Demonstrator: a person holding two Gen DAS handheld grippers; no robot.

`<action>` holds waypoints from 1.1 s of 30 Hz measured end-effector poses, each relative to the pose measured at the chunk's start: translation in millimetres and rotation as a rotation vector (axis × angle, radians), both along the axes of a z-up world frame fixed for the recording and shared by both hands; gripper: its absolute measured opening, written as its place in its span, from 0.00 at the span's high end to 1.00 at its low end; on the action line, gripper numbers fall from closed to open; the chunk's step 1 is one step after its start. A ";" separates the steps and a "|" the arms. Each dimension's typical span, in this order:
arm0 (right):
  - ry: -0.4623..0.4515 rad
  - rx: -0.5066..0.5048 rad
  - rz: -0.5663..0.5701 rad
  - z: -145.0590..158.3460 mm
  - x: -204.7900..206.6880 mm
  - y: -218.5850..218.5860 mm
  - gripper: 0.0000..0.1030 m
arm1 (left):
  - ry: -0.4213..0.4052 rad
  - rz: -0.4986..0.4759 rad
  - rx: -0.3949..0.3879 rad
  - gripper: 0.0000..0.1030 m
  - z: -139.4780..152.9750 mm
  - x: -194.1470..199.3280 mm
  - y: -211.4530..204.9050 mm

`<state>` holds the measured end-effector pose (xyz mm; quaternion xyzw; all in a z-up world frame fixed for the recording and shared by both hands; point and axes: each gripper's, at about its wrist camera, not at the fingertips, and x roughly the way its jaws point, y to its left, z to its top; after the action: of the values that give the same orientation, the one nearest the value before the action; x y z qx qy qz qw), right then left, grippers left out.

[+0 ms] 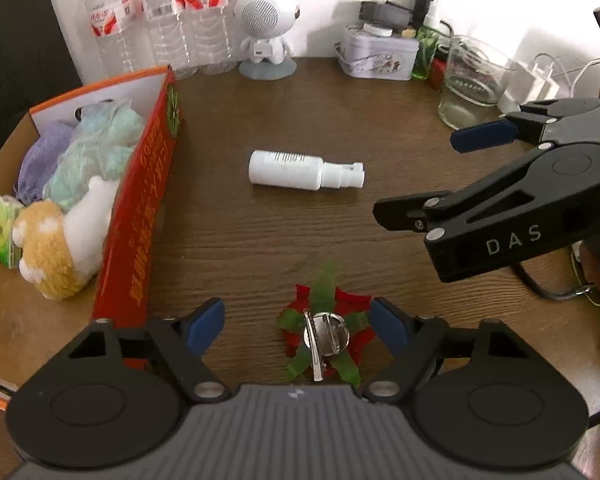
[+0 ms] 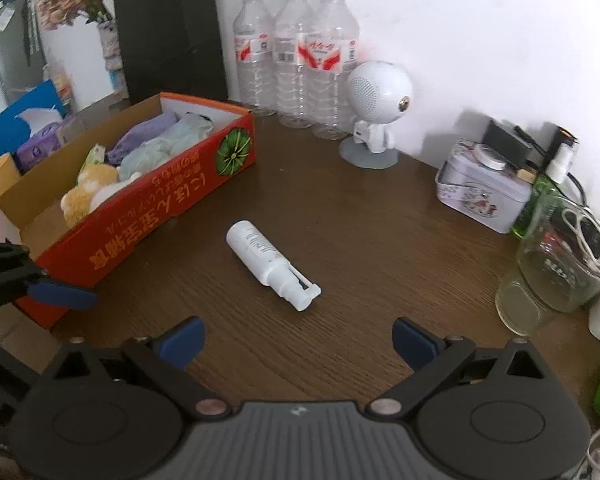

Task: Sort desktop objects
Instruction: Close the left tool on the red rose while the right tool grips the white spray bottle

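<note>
A white spray bottle [image 1: 305, 170] lies on its side in the middle of the brown desk, also in the right wrist view [image 2: 269, 263]. A red and green flower hair clip [image 1: 324, 334] lies between the fingers of my open left gripper [image 1: 298, 326], metal clip facing up. My right gripper [image 2: 298, 340] is open and empty, just short of the bottle's nozzle; it shows from the side in the left wrist view [image 1: 428, 176]. An orange-red cardboard box [image 1: 140, 216] at the left holds plush toys and soft items, and also shows in the right wrist view [image 2: 160, 204].
Three water bottles [image 2: 296, 60] and a white robot-shaped speaker [image 2: 376, 112] stand at the back wall. A tin box [image 2: 480, 196], a green bottle [image 2: 534, 204] and a glass beaker [image 2: 556, 260] stand at the right, with chargers and cables behind.
</note>
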<state>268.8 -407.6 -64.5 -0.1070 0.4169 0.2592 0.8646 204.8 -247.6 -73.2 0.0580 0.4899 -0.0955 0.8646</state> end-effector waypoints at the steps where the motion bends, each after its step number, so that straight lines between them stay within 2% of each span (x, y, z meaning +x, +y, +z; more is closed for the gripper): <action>1: 0.002 0.002 0.006 -1.7 1.8 -0.1 0.03 | 0.002 0.005 0.001 0.21 -0.8 0.3 -0.4; 4: 0.006 0.007 0.026 -5.8 6.6 -0.1 0.03 | -0.002 0.014 0.012 0.22 -1.3 0.8 -2.7; 7: 0.009 0.011 0.041 -9.3 12.6 0.8 0.04 | 0.000 0.017 0.014 0.29 -1.6 1.9 -4.3; 10: 0.006 0.009 0.067 -12.1 18.1 3.6 0.09 | 0.008 0.026 0.013 0.29 -3.1 3.6 -4.8; 15: -0.005 -0.005 0.115 -18.0 30.5 11.4 0.11 | 0.026 0.034 0.007 0.30 -6.9 5.4 -5.1; 17: -0.009 -0.002 0.133 -20.2 34.7 14.6 0.14 | 0.032 0.036 0.008 0.32 -9.2 6.2 -4.7; 19: -0.014 -0.001 0.148 -23.4 37.5 18.2 0.17 | 0.045 0.037 0.009 0.40 -12.5 7.7 -4.3; 21: -0.021 0.001 0.157 -27.6 38.4 20.9 0.19 | 0.054 0.039 0.007 0.41 -14.9 8.6 -3.5; 27: -0.026 0.002 0.178 -43.7 40.3 24.8 0.43 | 0.067 0.040 -0.003 0.48 -18.0 9.3 -1.3; 30: -0.034 -0.001 0.185 -48.9 42.4 25.8 0.44 | 0.073 0.041 -0.008 0.49 -19.5 9.6 -0.2; 33: -0.035 0.006 0.188 -51.4 46.2 27.2 0.58 | 0.079 0.041 -0.013 0.51 -21.0 10.0 0.9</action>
<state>315.0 -380.4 -115.9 -0.1477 0.3893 0.3383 0.8439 214.8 -246.6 -94.1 0.0386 0.5241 -0.0829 0.8467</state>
